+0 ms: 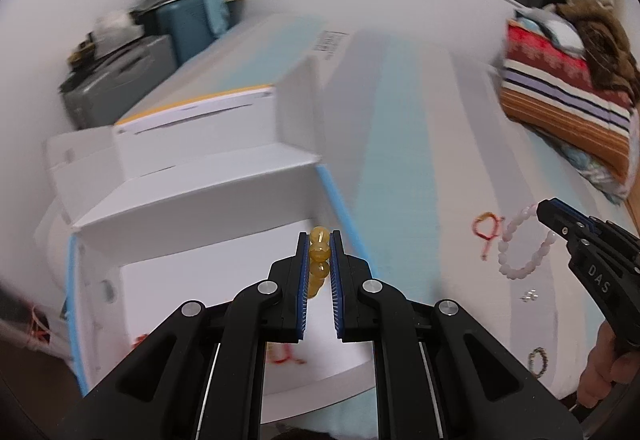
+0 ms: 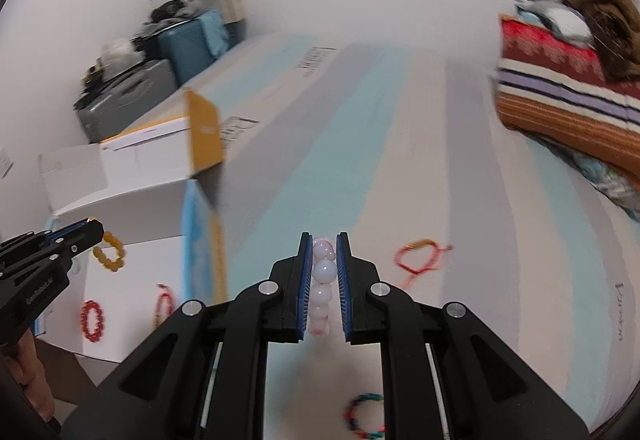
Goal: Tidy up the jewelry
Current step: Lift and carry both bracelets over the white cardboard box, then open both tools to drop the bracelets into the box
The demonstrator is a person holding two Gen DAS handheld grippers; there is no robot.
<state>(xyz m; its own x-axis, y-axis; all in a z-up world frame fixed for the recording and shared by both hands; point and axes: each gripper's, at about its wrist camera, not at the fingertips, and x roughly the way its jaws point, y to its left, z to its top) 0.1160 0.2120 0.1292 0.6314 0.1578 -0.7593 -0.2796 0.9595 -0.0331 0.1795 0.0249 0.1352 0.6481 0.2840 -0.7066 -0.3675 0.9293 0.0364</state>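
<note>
Yellow beads of an amber bracelet [image 1: 319, 260] sit pinched in the closed left claw [image 1: 319, 240], above the open white box [image 1: 200, 280]. Just beside that box, over the striped bed [image 2: 500, 260], the right claw [image 2: 324, 240] is clamped on a pale pink bead bracelet [image 2: 323, 272]. A red cord bracelet [image 2: 416, 260] lies on the bed near the box.

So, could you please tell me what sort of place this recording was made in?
Most likely a bedroom at home: the work surface looks like a bed with a striped sheet, folded blankets piled at its far end, and suitcases against the wall.
</note>
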